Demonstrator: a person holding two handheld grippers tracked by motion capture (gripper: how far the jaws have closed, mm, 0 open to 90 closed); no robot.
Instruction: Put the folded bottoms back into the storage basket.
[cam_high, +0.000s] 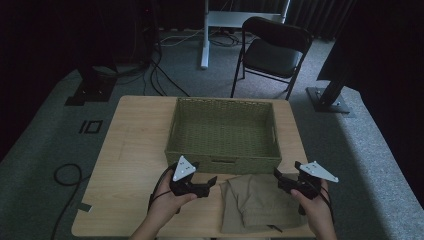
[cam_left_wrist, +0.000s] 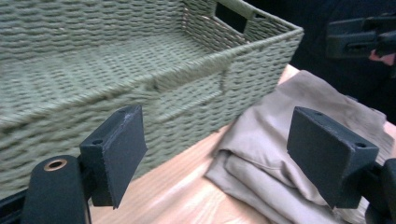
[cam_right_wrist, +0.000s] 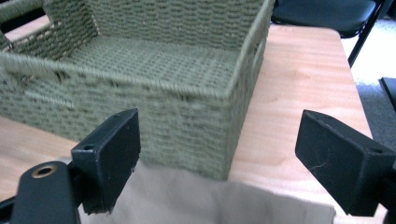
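Observation:
A green woven basket (cam_high: 223, 159) stands empty in the middle of the wooden table (cam_high: 135, 150); its near wall (cam_left_wrist: 187, 100) and its corner (cam_right_wrist: 219, 135) fill the gripper views. A folded tan cloth (cam_high: 252, 202) lies at the table's front edge, just in front of the basket. My left gripper (cam_high: 214, 181) is held open just left of the cloth, jaws pointing right toward it (cam_left_wrist: 266, 154). My right gripper (cam_high: 276, 175) is open above the cloth's right part, with the fabric (cam_right_wrist: 210, 200) under its jaws. Neither holds anything.
A black folding chair (cam_high: 272, 50) stands beyond the table's far edge, with a white stand (cam_high: 205, 35) behind it. Cables (cam_high: 67, 175) lie on the grey carpet at the left. Bare tabletop lies left of the basket.

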